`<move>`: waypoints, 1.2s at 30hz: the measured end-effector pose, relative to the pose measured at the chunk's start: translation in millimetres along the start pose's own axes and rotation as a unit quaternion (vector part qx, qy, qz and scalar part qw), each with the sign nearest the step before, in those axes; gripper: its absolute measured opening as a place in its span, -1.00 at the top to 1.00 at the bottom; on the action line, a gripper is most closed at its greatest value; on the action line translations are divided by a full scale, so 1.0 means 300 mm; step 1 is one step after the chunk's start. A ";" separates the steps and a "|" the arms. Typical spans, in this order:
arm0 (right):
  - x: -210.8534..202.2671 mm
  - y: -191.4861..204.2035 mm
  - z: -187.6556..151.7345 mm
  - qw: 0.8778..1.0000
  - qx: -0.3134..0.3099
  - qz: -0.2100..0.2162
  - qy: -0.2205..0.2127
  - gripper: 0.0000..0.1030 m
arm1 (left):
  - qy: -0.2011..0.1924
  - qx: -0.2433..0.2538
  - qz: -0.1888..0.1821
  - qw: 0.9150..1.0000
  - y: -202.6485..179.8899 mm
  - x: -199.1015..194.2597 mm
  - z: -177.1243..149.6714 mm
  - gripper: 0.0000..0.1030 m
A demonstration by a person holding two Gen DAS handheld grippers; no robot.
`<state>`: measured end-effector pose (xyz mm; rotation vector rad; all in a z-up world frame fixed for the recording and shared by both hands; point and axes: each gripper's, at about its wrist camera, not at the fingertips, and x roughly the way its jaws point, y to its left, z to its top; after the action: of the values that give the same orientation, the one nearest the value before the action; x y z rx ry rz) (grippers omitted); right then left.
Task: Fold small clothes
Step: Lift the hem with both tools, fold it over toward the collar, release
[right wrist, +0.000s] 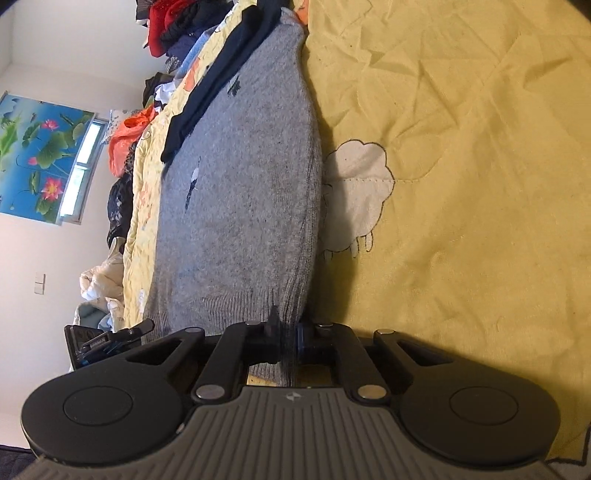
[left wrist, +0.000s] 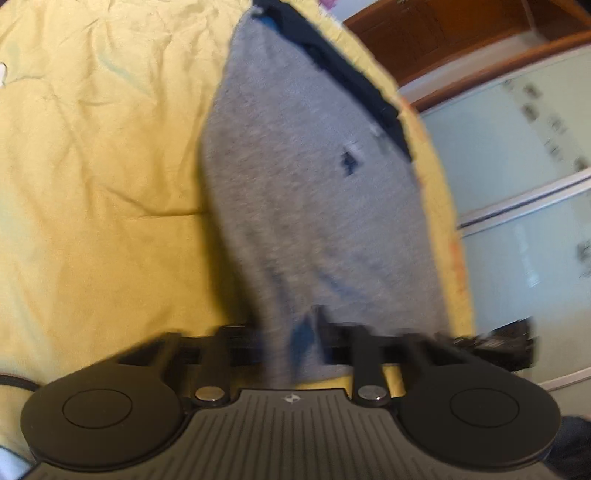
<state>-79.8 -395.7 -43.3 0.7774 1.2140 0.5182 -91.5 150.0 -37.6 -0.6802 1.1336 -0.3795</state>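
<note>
A small grey knitted sweater (left wrist: 314, 177) with a dark navy collar edge lies stretched out on a yellow quilt (left wrist: 92, 166). In the left wrist view its near corner bunches between the jaws of my left gripper (left wrist: 295, 343), which is shut on the cloth. In the right wrist view the same grey sweater (right wrist: 243, 206) runs away from me, and its ribbed hem is pinched in my right gripper (right wrist: 286, 339), jaws shut on it. The other gripper's tip (right wrist: 110, 339) shows at the hem's left corner.
The yellow quilt (right wrist: 461, 184) carries a white sheep patch (right wrist: 360, 184) right of the sweater. A pile of coloured clothes (right wrist: 166, 33) lies at the far left edge of the bed. A glass-fronted wardrobe (left wrist: 517, 166) stands beyond the bed edge.
</note>
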 end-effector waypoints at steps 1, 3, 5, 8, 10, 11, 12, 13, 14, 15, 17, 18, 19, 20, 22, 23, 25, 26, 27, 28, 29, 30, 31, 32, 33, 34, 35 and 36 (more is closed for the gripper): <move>-0.001 0.006 0.000 1.000 -0.007 -0.003 -0.003 0.77 | 0.001 -0.002 -0.004 1.000 0.008 -0.005 0.000 0.85; -0.007 0.017 0.004 1.000 -0.011 0.004 -0.012 0.77 | 0.000 0.001 0.003 1.000 0.013 -0.015 0.000 0.88; -0.024 0.021 0.017 0.999 -0.009 0.019 -0.029 0.77 | -0.004 0.006 -0.001 1.000 0.006 -0.029 0.004 0.89; -0.070 0.030 0.051 0.997 -0.002 0.048 -0.062 0.77 | -0.024 0.001 -0.022 0.999 -0.011 -0.062 0.043 0.89; -0.090 0.051 0.095 0.994 -0.002 0.069 -0.085 0.77 | -0.050 -0.001 -0.041 0.998 -0.029 -0.088 0.103 0.89; -0.101 0.060 0.125 0.992 -0.004 0.078 -0.099 0.77 | -0.066 0.000 -0.051 0.997 -0.043 -0.100 0.143 0.89; -0.102 0.075 0.162 0.990 -0.006 0.087 -0.114 0.77 | -0.083 0.000 -0.060 0.995 -0.058 -0.110 0.188 0.89; -0.100 0.086 0.204 0.986 -0.002 0.101 -0.129 0.77 | -0.100 0.001 -0.068 0.993 -0.072 -0.116 0.238 0.89; -0.093 0.097 0.250 0.983 0.001 0.117 -0.144 0.77 | -0.116 0.000 -0.078 0.990 -0.089 -0.118 0.292 0.89; -0.079 0.111 0.300 0.979 0.002 0.127 -0.158 0.77 | -0.131 0.001 -0.086 0.988 -0.105 -0.115 0.349 0.89; -0.050 0.136 0.407 0.974 -0.001 0.137 -0.183 0.77 | -0.153 0.008 -0.097 0.983 -0.137 -0.096 0.469 0.89; -0.029 0.143 0.466 0.971 0.004 0.143 -0.192 0.77 | -0.163 0.015 -0.096 0.982 -0.155 -0.080 0.530 0.89; -0.003 0.151 0.527 0.968 0.008 0.150 -0.199 0.77 | -0.169 0.021 -0.096 0.981 -0.173 -0.058 0.591 0.89; 0.025 0.161 0.590 0.966 0.013 0.156 -0.208 0.77 | -0.173 0.027 -0.093 0.980 -0.189 -0.033 0.652 0.89; 0.073 0.164 0.711 0.960 0.027 0.170 -0.220 0.77 | -0.182 0.030 -0.082 0.979 -0.218 0.019 0.777 0.89; 0.097 0.164 0.771 0.958 0.037 0.176 -0.224 0.77 | -0.185 0.032 -0.079 0.979 -0.227 0.042 0.833 0.90; 0.153 0.149 0.885 0.955 0.055 0.178 -0.231 0.77 | -0.189 0.033 -0.070 0.979 -0.239 0.094 0.946 0.90; 0.181 0.137 0.938 0.954 0.066 0.178 -0.233 0.77 | -0.191 0.034 -0.067 0.979 -0.236 0.113 0.995 0.90; 0.209 0.119 0.989 0.953 0.078 0.179 -0.234 0.77 | -0.193 0.036 -0.059 0.979 -0.238 0.137 1.043 0.90; 0.235 0.104 1.032 0.952 0.086 0.179 -0.234 0.77 | -0.197 0.035 -0.048 0.979 -0.237 0.162 1.089 0.90; 0.257 0.092 1.073 0.952 0.093 0.175 -0.235 0.77 | -0.199 0.031 -0.043 0.979 -0.230 0.187 1.133 0.90; 0.280 0.078 1.117 0.951 0.099 0.171 -0.237 0.77 | -0.202 0.029 -0.035 0.978 -0.220 0.212 1.172 0.90; 0.301 0.065 1.151 0.951 0.104 0.167 -0.237 0.77 | -0.205 0.028 -0.027 0.978 -0.210 0.235 1.206 0.90; 0.323 0.051 1.183 0.952 0.112 0.162 -0.236 0.77 | -0.206 0.029 -0.016 0.978 -0.198 0.260 1.240 0.90; 0.346 0.035 1.212 0.952 0.117 0.157 -0.235 0.77 | -0.207 0.024 -0.001 0.978 -0.185 0.287 1.271 0.89; 0.371 0.020 1.239 0.953 0.123 0.151 -0.232 0.77 | -0.217 0.016 0.012 0.976 -0.166 0.299 1.291 0.89; 0.393 0.006 1.263 0.952 0.129 0.149 -0.234 0.77 | -0.233 0.015 0.023 0.972 -0.151 0.314 1.312 0.89; 0.410 -0.012 1.280 0.948 0.137 0.156 -0.243 0.73 | -0.243 0.026 0.042 0.969 -0.142 0.332 1.330 0.86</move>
<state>322.6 -404.7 -65.9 1.2641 0.7099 0.3828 316.4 179.1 23.2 -0.6328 0.6800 -0.1546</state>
